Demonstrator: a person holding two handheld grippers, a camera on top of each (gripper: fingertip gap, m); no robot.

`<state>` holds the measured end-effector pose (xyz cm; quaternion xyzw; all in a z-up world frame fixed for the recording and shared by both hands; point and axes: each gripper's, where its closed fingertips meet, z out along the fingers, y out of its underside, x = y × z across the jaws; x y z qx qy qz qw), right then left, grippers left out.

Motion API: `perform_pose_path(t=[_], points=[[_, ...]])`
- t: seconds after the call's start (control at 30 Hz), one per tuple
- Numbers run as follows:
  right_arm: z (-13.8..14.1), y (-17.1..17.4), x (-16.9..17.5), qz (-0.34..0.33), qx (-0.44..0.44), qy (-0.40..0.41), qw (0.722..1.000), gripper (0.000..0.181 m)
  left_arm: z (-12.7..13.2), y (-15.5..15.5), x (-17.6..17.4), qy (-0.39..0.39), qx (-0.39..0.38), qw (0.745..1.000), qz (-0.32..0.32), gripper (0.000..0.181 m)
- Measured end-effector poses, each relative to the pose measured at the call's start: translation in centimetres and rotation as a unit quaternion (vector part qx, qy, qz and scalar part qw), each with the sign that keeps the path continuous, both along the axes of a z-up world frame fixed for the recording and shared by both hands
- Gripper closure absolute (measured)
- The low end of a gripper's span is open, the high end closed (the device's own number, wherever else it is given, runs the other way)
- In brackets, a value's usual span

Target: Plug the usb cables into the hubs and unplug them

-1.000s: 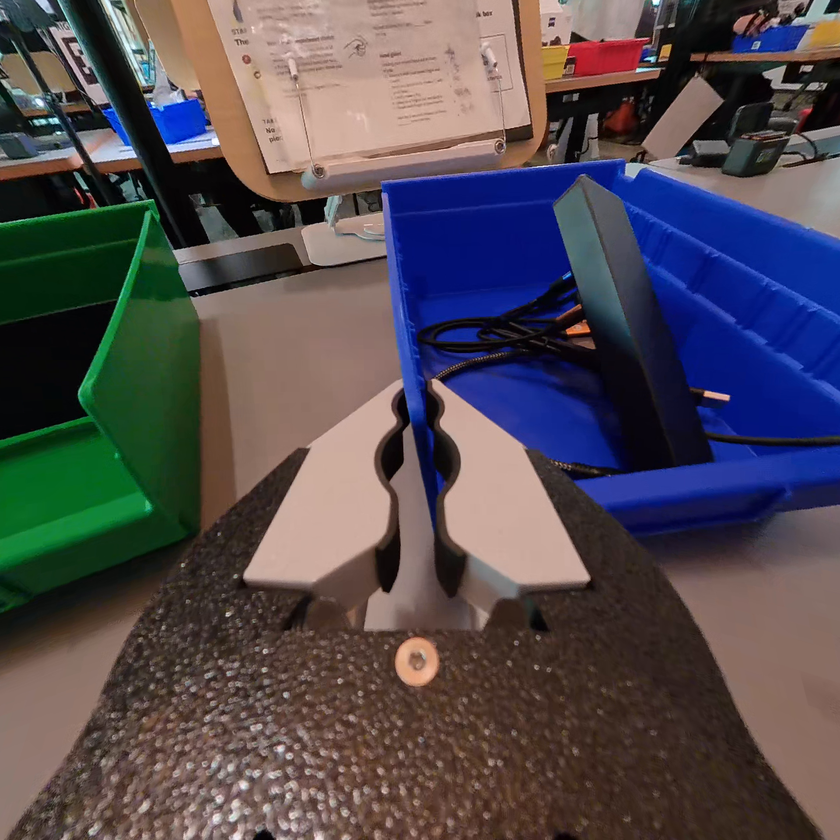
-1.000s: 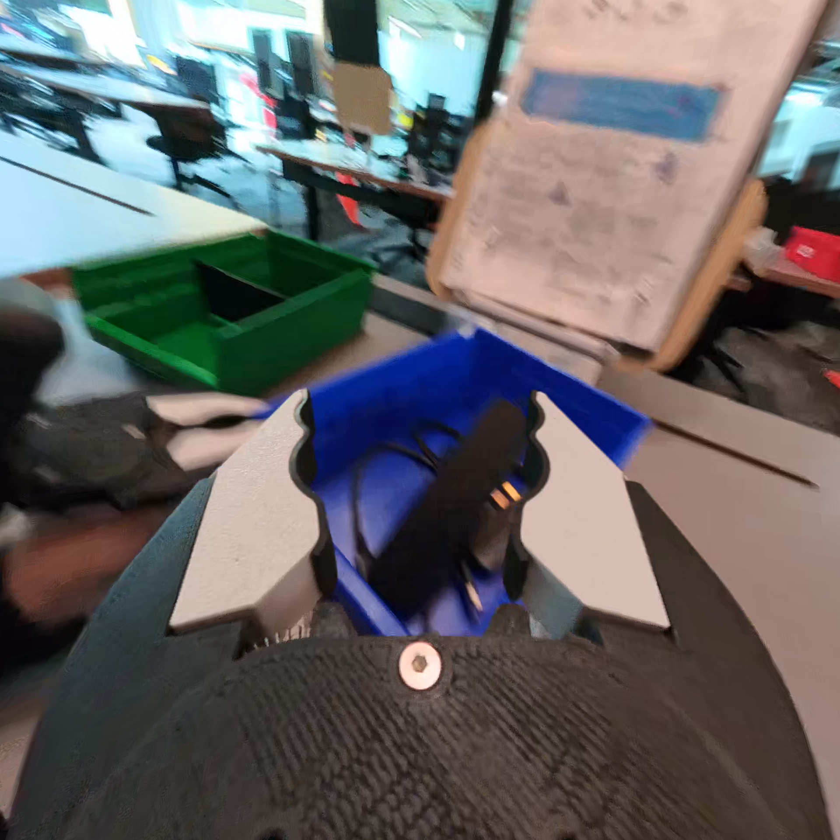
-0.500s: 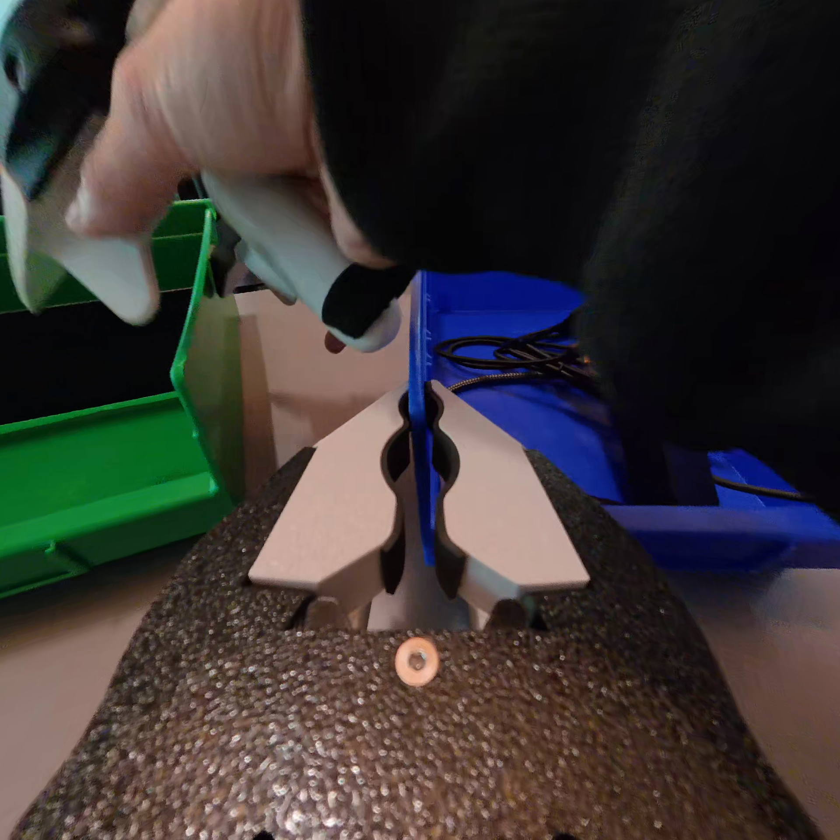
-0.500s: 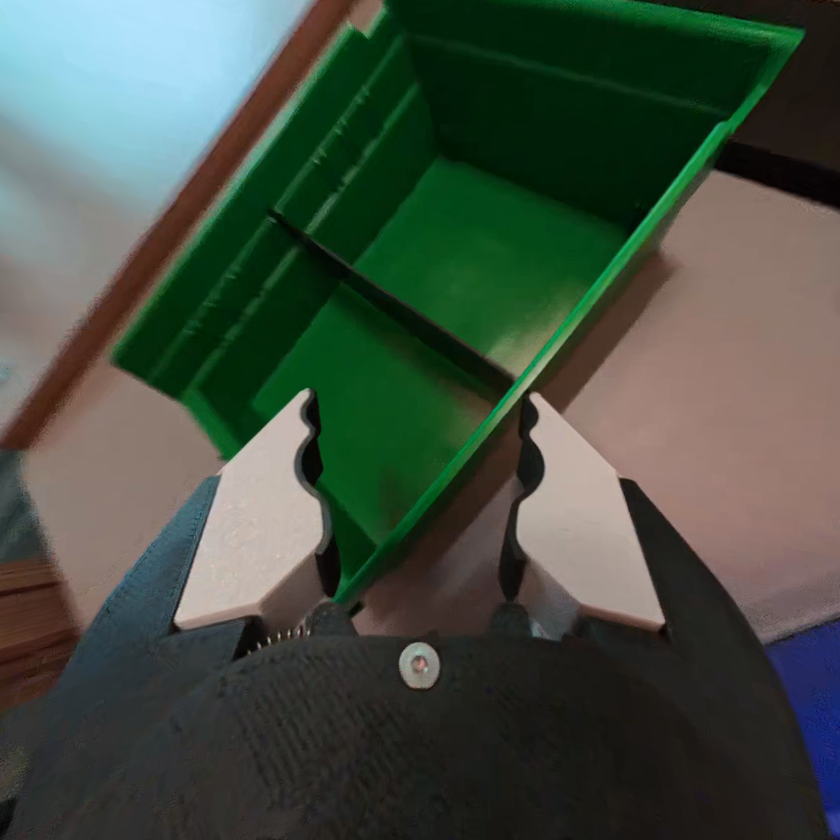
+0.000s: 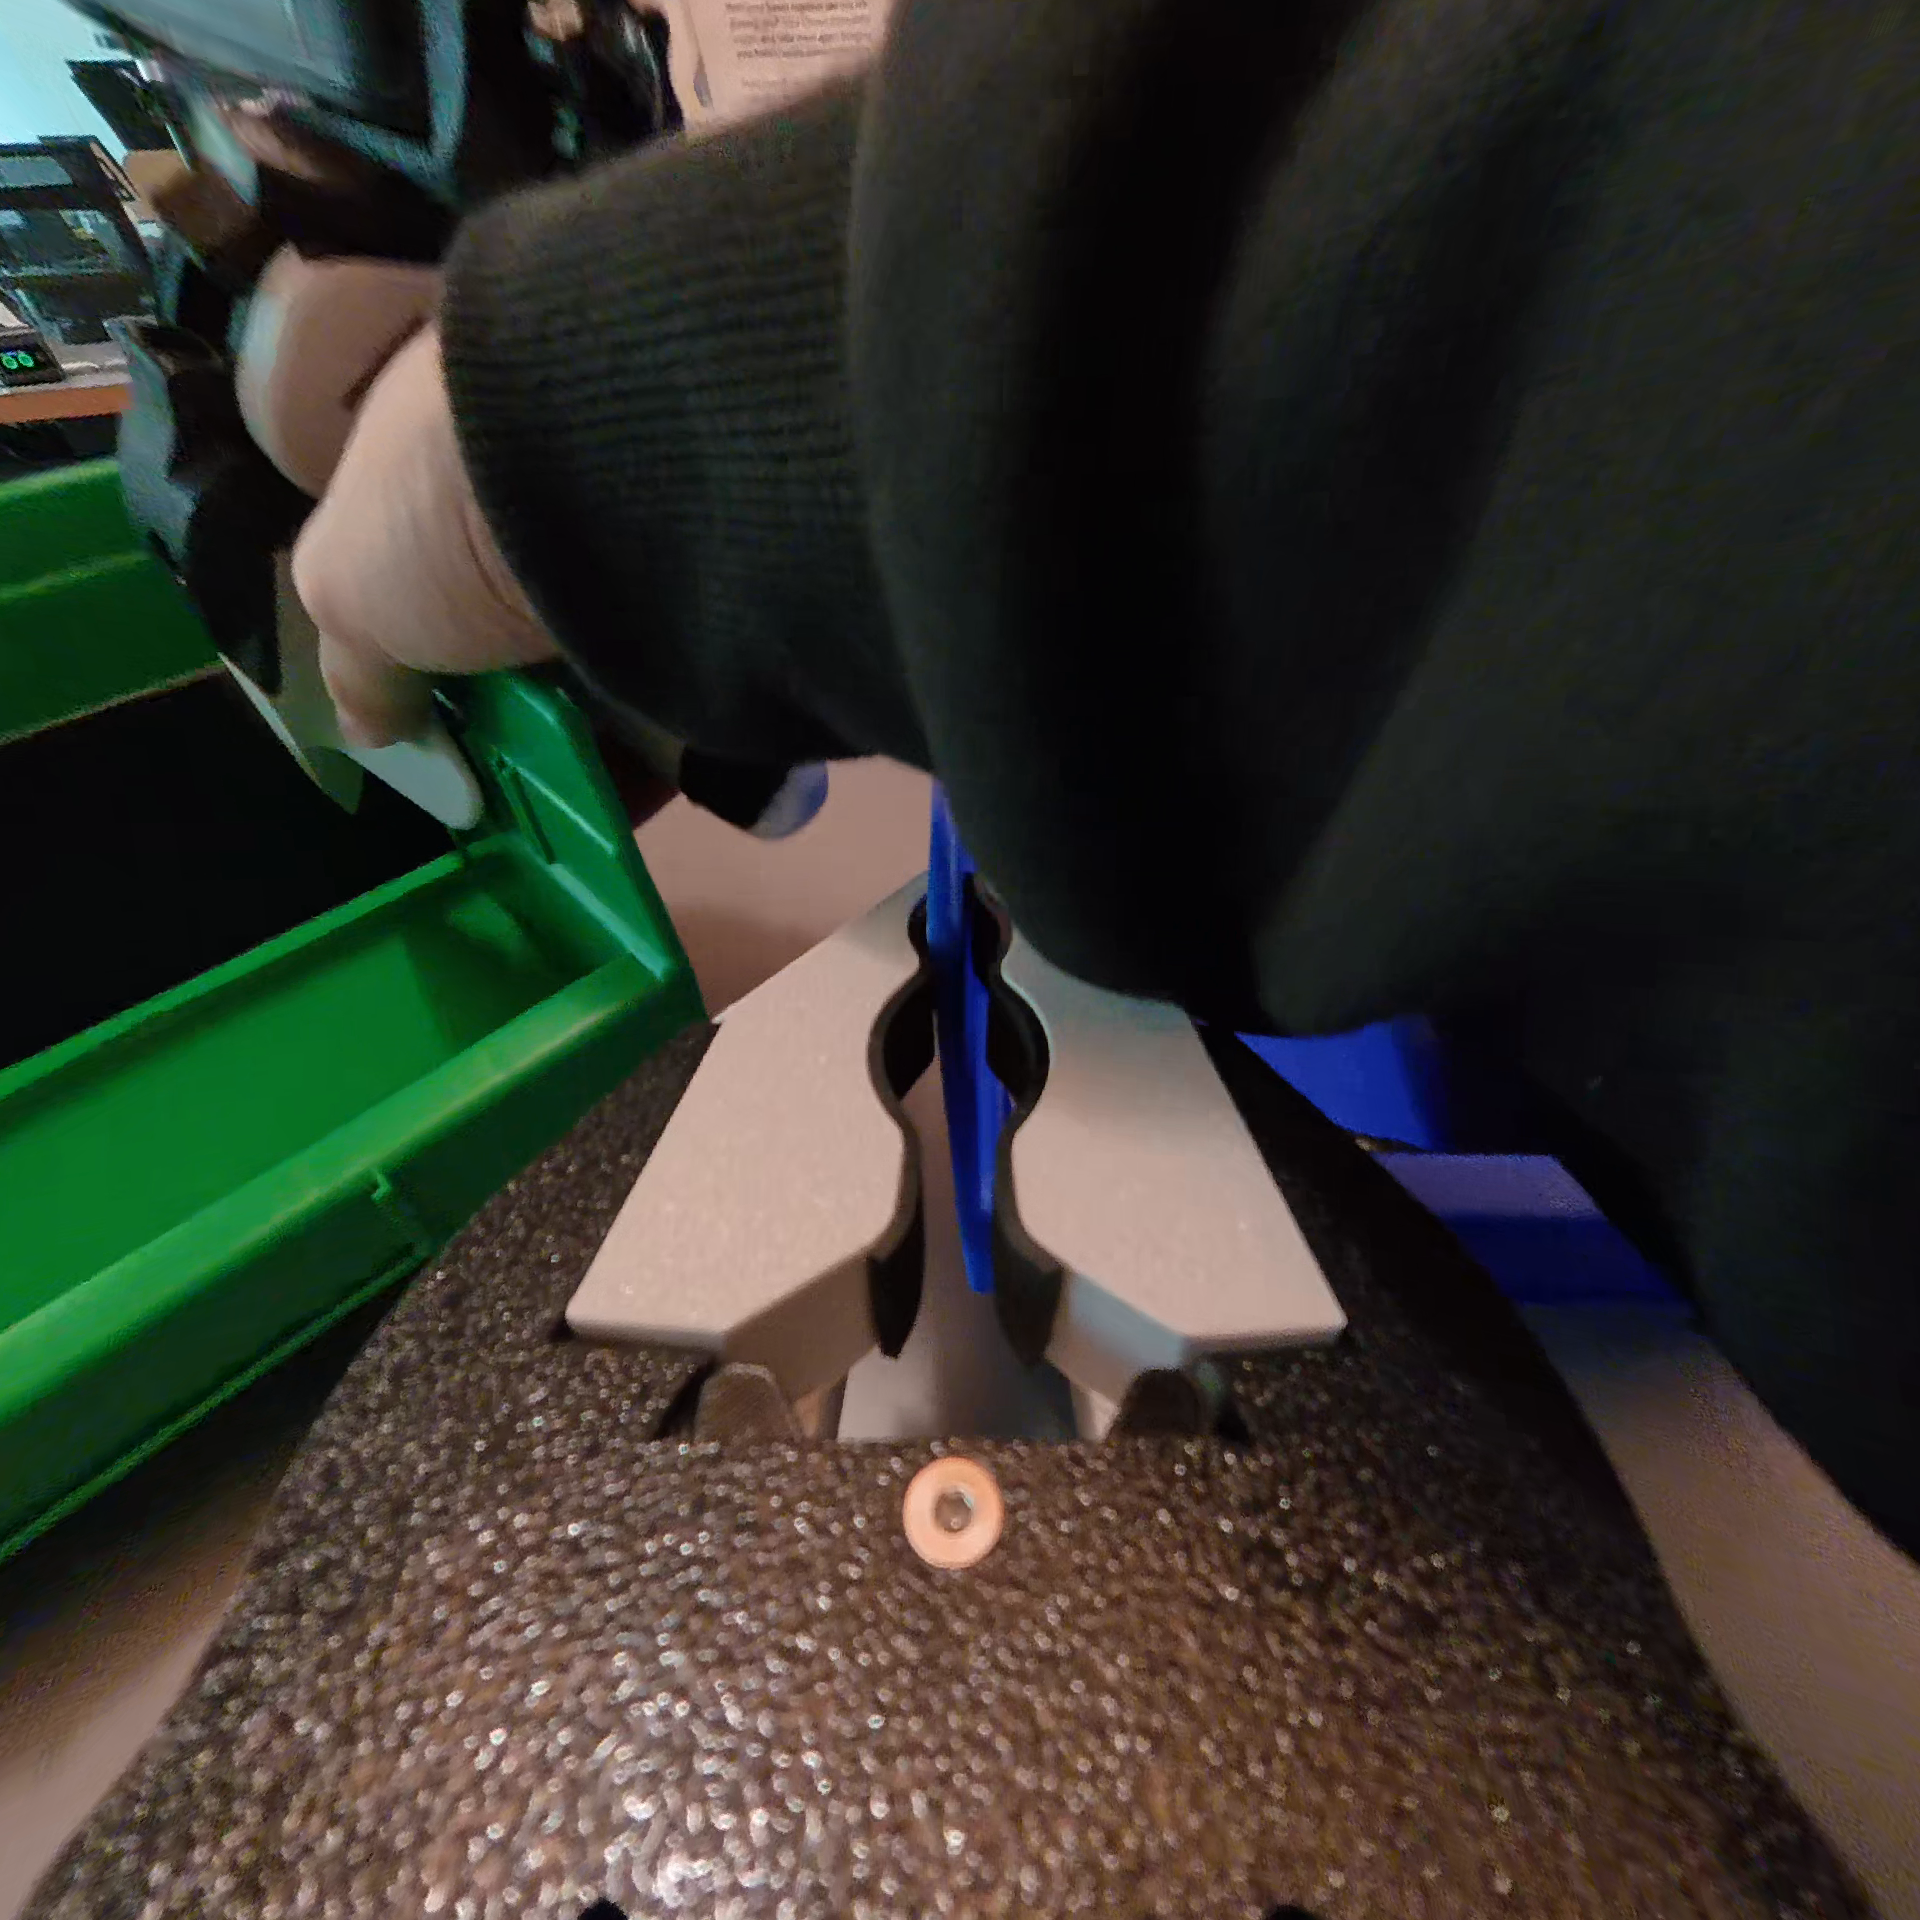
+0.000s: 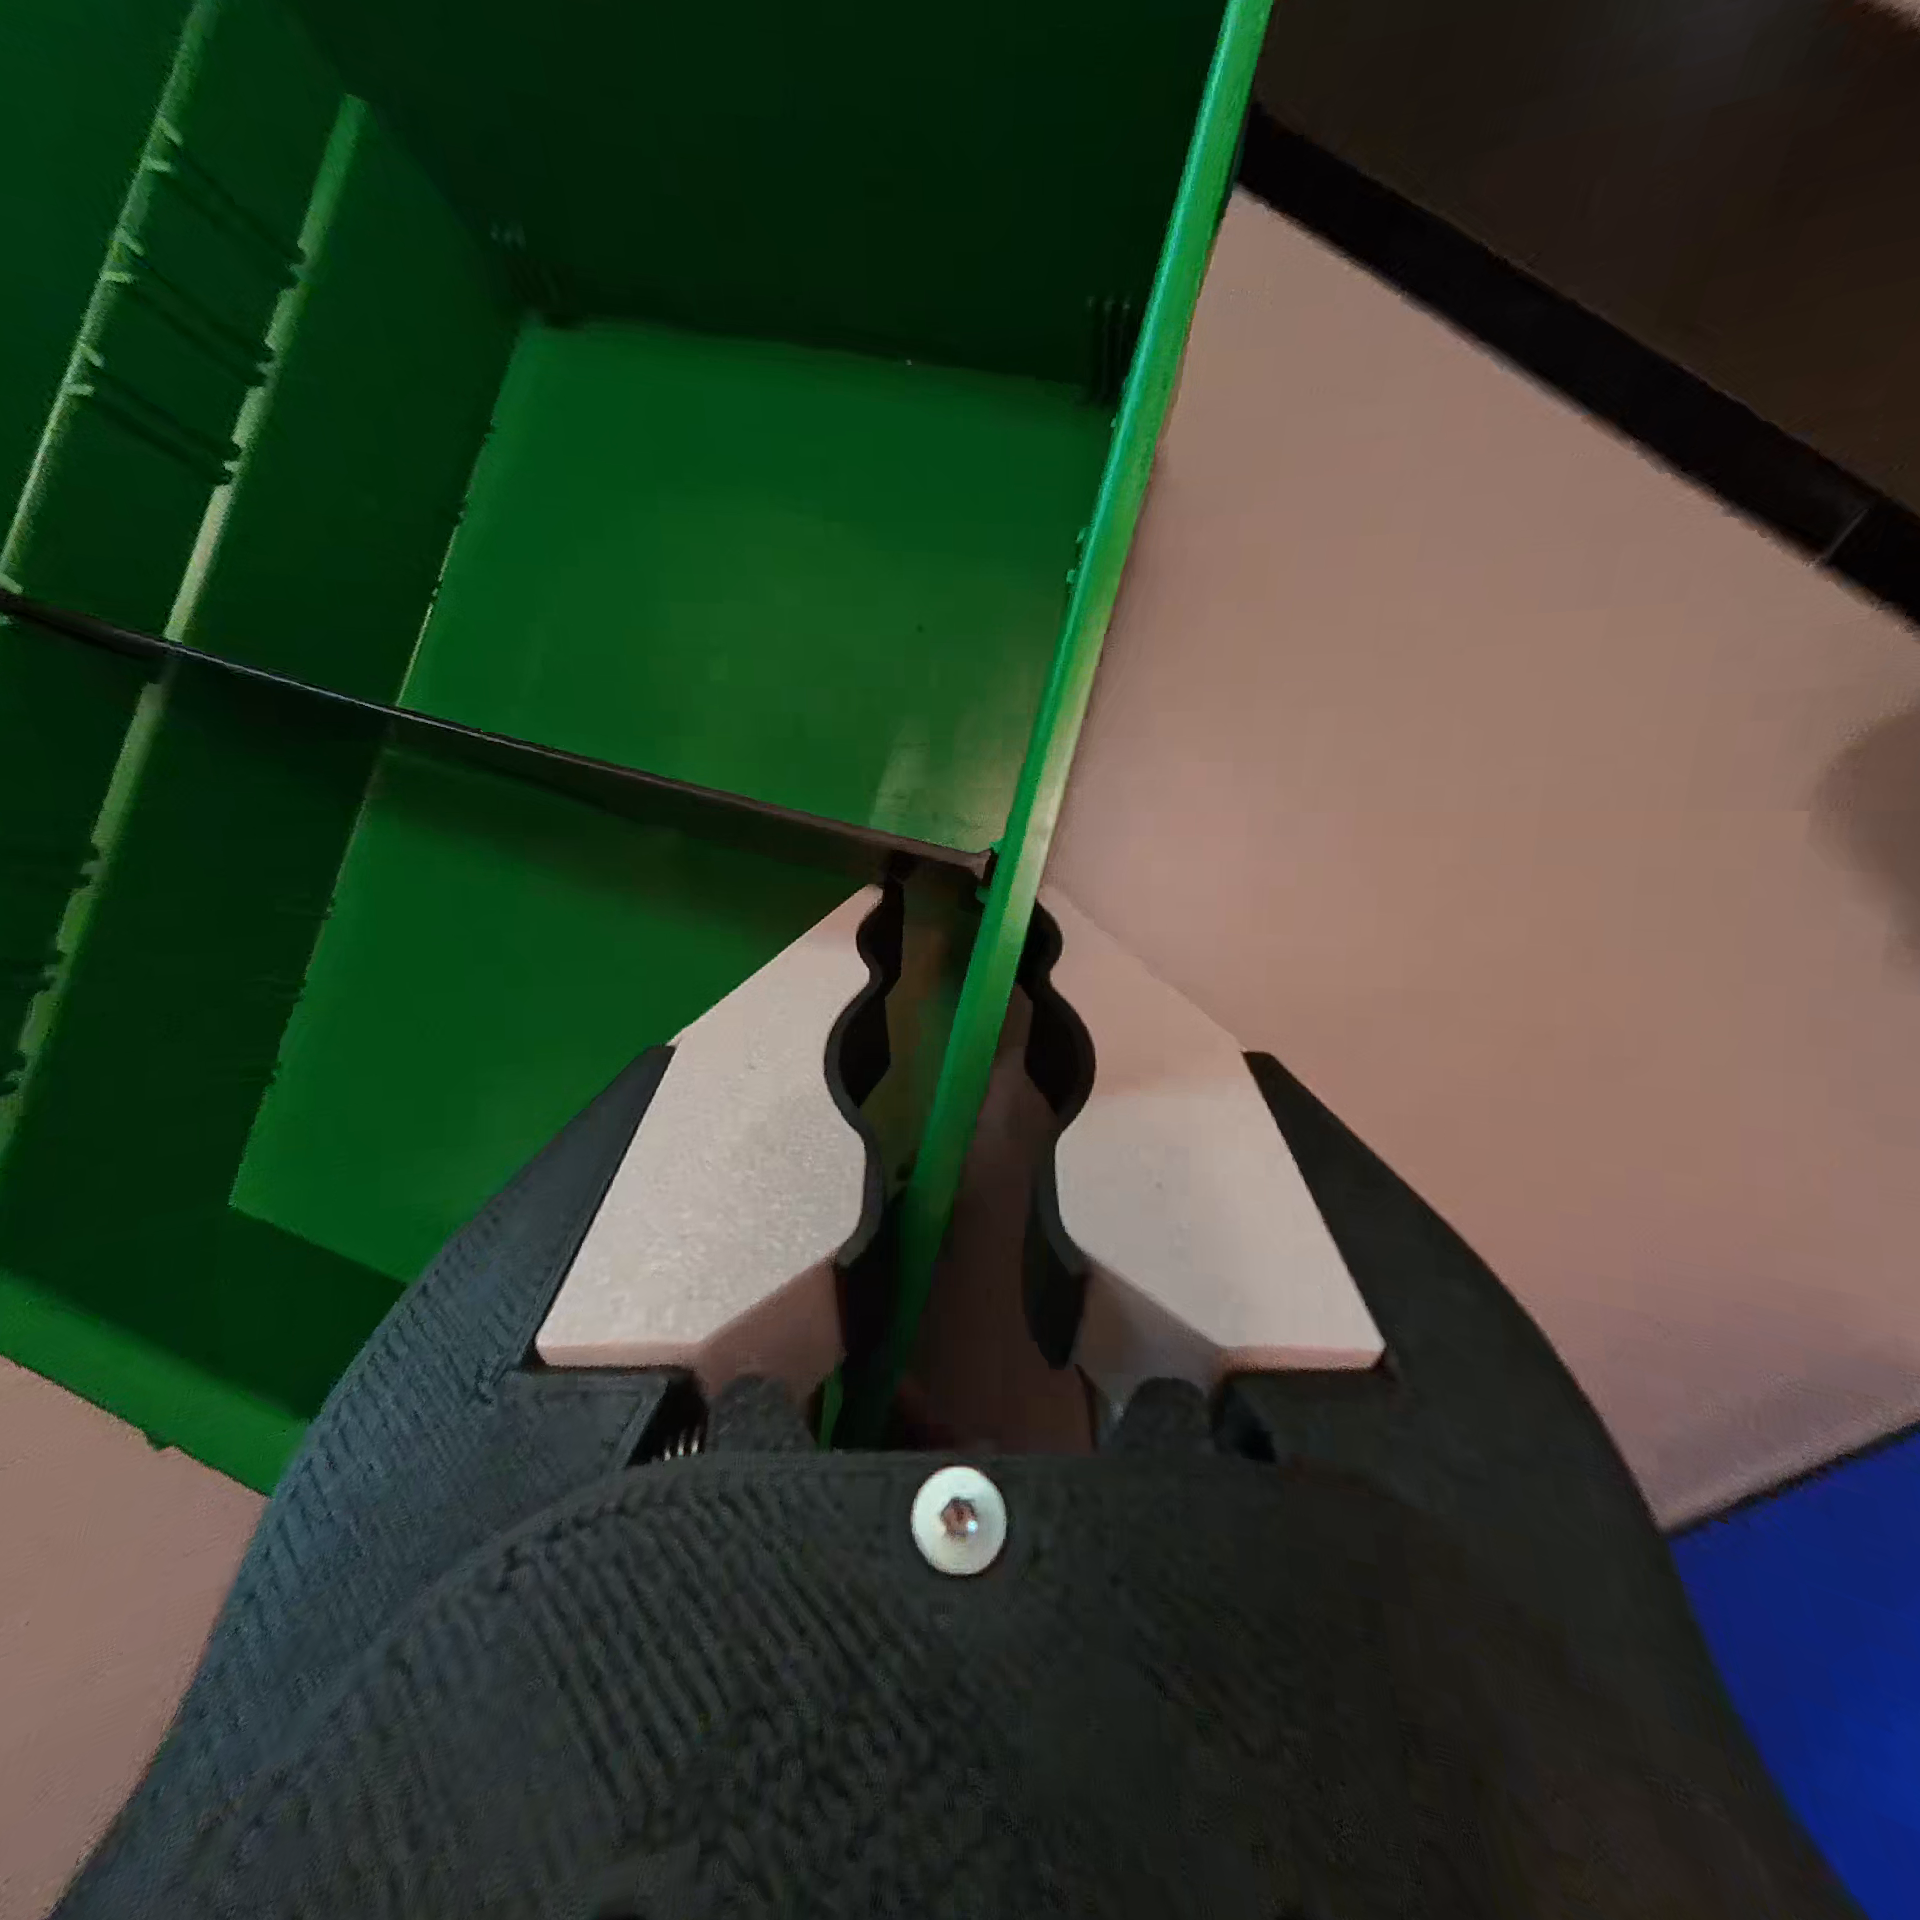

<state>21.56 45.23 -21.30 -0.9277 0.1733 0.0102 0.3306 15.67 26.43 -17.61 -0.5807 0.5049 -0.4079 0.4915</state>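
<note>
The left gripper (image 5: 961, 914) has pale grey fingers with black wavy inner pads on a speckled, glittery black body, and a bright blue bin (image 5: 961, 1091) wall shows between them, while a black knitted sleeve (image 5: 1247, 468) fills the upper right of the frame. At left sits a glossy green bin (image 6: 727, 582), crossed by a thin black divider (image 6: 520, 743). The table (image 6: 1455, 831) looks pinkish beige, perhaps tinted by the light, and the right gripper (image 6: 961, 914) is matte black with ribbed print lines and pale fingers.
</note>
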Motion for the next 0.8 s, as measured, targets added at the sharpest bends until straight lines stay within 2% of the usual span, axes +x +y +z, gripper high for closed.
perform_pose_path(t=[0.13,0.27,0.4,0.5,0.57,0.63,0.7,0.8], points=[[5.3,-0.2,1.0,0.025,0.032,-0.029,0.999,0.161,-0.1,0.1,0.0,0.005,0.025,1.0,-0.012,0.181],[14.0,-3.3,3.6,0.025,0.113,-0.039,0.992,0.162,-0.1,0.5,0.0,0.01,0.058,0.998,-0.03,0.18],[22.6,-11.1,8.1,-0.008,0.185,-0.072,0.98,0.161,-0.2,1.7,-0.1,0.011,0.052,0.998,-0.028,0.181],[26.5,-19.4,12.1,-0.056,0.211,-0.1,0.971,0.161,-0.2,3.9,-0.7,0.013,0.04,0.999,-0.013,0.18],[27.4,-25.4,15.0,-0.093,0.213,-0.115,0.966,0.161,-0.2,5.9,-1.4,0.01,0.018,1.0,0.001,0.18],[26.7,-31.6,17.6,-0.131,0.202,-0.12,0.963,0.161,-0.2,8.2,-2.3,0.011,0.002,1.0,0.017,0.181],[24.7,-37.7,20.0,-0.169,0.181,-0.125,0.961,0.161,-0.2,10.7,-3.4,0.009,-0.013,0.999,0.042,0.181],[19.7,-46.3,22.5,-0.228,0.14,-0.111,0.957,0.161,-0.2,14.7,-5.5,0.005,-0.027,0.996,0.086,0.181]])
